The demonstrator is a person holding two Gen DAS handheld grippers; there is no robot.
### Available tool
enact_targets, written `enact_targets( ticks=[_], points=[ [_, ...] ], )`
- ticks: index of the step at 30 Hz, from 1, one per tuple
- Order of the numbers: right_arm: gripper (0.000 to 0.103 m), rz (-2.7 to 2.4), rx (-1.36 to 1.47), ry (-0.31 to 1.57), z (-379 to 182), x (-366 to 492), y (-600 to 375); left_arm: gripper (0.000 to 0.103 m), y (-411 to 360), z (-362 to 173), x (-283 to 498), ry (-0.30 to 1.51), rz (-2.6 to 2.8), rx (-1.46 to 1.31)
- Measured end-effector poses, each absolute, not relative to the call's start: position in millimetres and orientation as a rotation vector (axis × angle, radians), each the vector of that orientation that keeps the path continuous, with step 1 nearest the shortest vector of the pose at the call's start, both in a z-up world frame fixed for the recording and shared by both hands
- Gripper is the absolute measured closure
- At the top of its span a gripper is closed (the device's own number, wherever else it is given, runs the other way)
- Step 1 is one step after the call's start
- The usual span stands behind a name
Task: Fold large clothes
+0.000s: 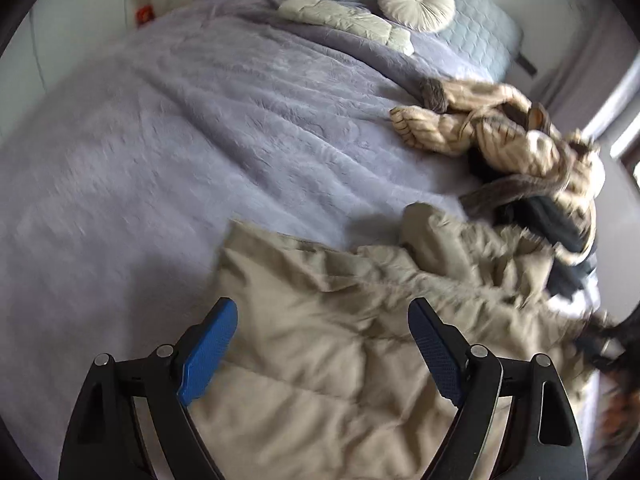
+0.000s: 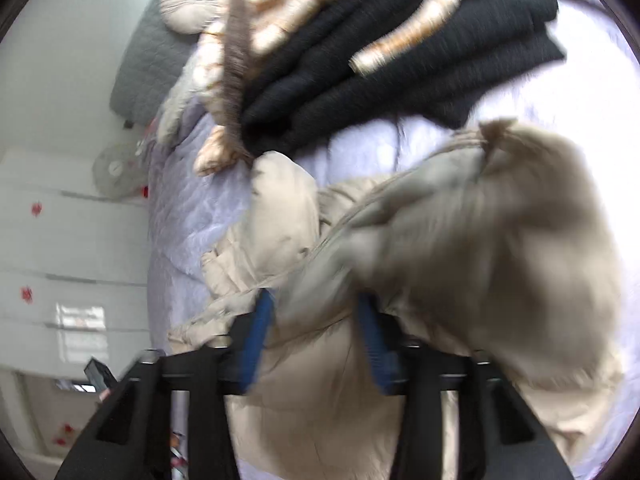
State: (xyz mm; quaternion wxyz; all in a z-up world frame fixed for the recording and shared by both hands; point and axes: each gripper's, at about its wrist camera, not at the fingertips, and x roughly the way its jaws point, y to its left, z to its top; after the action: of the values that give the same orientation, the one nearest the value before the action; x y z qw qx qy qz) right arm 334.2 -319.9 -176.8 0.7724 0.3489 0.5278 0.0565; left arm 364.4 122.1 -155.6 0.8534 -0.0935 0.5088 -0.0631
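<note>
A large beige puffer jacket (image 1: 340, 320) lies crumpled on the lavender bedspread (image 1: 180, 140). My left gripper (image 1: 322, 344) is open and empty, its blue pads (image 1: 208, 356) spread wide just above the jacket's flat quilted part. In the right wrist view my right gripper (image 2: 316, 340) is shut on a thick bunched fold of the same jacket (image 2: 460, 240), which bulges up between and over the blue pads (image 2: 256, 340). The picture is blurred by motion.
A pile of other clothes, cream striped knit (image 1: 500, 136) and black knit (image 2: 400, 48), lies at the bed's right side. A round white cushion (image 1: 416, 0) and grey headboard pad (image 1: 480, 28) are at the head. White cabinets (image 2: 60, 240) and a fan (image 2: 116, 172) stand beside the bed.
</note>
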Motion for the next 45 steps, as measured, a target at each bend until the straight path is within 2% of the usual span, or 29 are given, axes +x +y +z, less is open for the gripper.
enact_targets(
  ticks=[4, 8, 15, 16, 17, 18, 21, 28, 33, 40, 45],
  points=[
    [0.045, 0.033, 0.505, 1.046, -134, 309, -331, 0.016, 138, -161, 359, 1.080, -0.124, -0.153],
    [0.045, -0.139, 0.292, 1.031, -130, 298, -351, 0.016, 147, -171, 360, 1.089, -0.086, -0.080],
    [0.046, -0.136, 0.472, 1.128, -174, 316, -398, 0.016, 174, -217, 390, 1.257, -0.148, -0.337],
    [0.053, -0.122, 0.468, 1.135, -176, 318, -396, 0.035, 172, -220, 391, 1.261, -0.159, -0.339],
    [0.081, -0.106, 0.451, 1.135, -176, 320, -392, 0.068, 166, -221, 393, 1.262, -0.187, -0.332],
    [0.086, -0.105, 0.425, 1.135, -174, 319, -387, 0.073, 162, -222, 394, 1.266, -0.182, -0.318],
    [0.090, -0.147, 0.342, 1.131, -174, 327, -377, 0.074, 152, -222, 401, 1.213, -0.080, -0.259],
    [0.090, -0.274, 0.338, 1.194, -228, 356, -382, 0.073, 135, -257, 423, 1.220, 0.064, -0.212],
    [0.090, -0.302, 0.336, 1.211, -246, 363, -391, 0.073, 131, -270, 430, 1.219, 0.080, -0.180],
    [0.087, -0.334, 0.273, 1.220, -243, 368, -388, 0.073, 152, -247, 432, 1.152, 0.183, -0.214],
    [0.052, -0.454, 0.151, 1.204, -228, 370, -381, 0.073, 170, -239, 432, 1.164, 0.245, -0.199]
  ],
)
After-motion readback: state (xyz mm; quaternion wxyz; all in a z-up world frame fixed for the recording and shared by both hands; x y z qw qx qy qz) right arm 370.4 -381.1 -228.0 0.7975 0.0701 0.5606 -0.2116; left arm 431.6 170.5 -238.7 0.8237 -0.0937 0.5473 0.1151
